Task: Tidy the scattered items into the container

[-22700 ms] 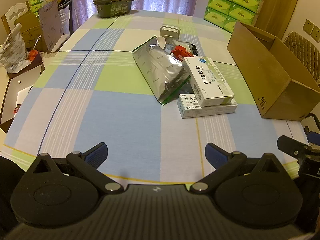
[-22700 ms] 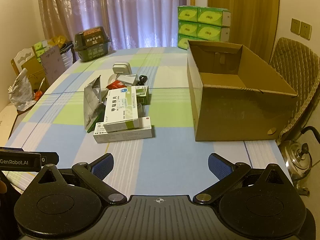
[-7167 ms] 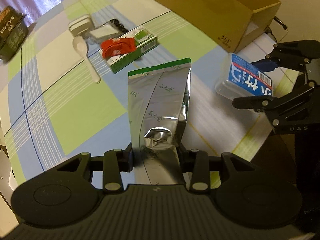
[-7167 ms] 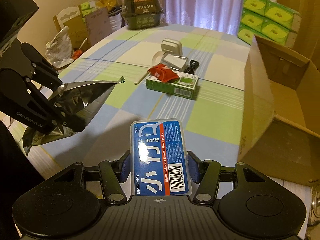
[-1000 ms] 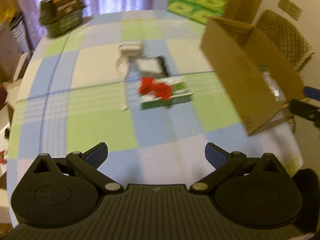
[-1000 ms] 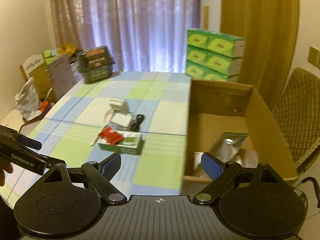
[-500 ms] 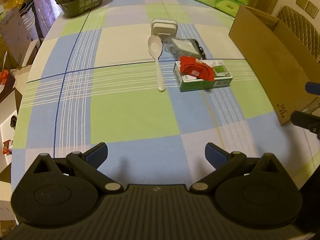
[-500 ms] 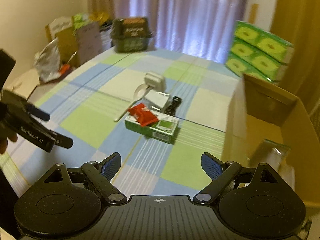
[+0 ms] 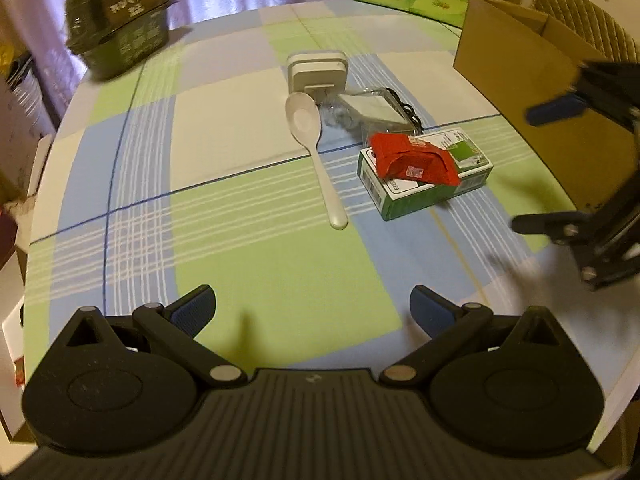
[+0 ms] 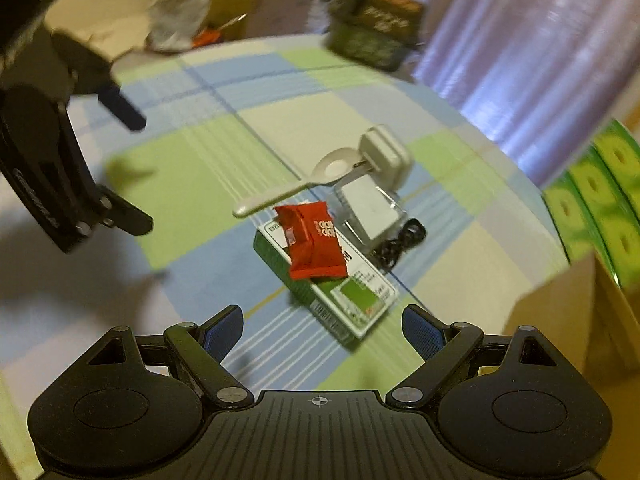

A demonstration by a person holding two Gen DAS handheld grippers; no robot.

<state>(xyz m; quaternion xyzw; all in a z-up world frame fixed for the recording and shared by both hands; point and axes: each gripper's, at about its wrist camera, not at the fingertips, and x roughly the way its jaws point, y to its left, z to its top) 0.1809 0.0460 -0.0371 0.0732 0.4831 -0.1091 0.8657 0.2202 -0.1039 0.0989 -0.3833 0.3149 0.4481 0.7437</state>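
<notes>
So, left wrist view first: the left gripper (image 9: 312, 306) is spread wide with nothing between its blue pads, hanging over the near edge of the table (image 9: 248, 256) and its checked cloth. Ahead of it, toward the middle of the table, lies a white spoon (image 9: 316, 152), handle pointing back at the gripper. Just right of the spoon sits a green and white box (image 9: 432, 186) with a red packet (image 9: 412, 158) lying on top of it. Behind those are a white charger block (image 9: 318, 70) and a clear bag with a white adapter (image 9: 376, 110), plus a black cable (image 9: 408, 114) touching it. The cardboard box (image 9: 516, 76) stands at the right edge, well apart from the left gripper, and the right gripper (image 9: 552, 168) shows in front of it, opened up and empty. A dark basket (image 9: 120, 20) sits at the far left corner.

Right wrist view is blurry. The right gripper (image 10: 322, 324) is wide apart, holding nothing, and the green and white box (image 10: 344, 304) lies just ahead of its pads with the red packet (image 10: 312, 240) on it. The spoon (image 10: 288, 190), charger block (image 10: 384, 156) and cable (image 10: 400, 244) are farther off. A corner of the cardboard box (image 10: 560, 328) is at the right, and the left gripper (image 10: 128, 168) hangs open at the left.
</notes>
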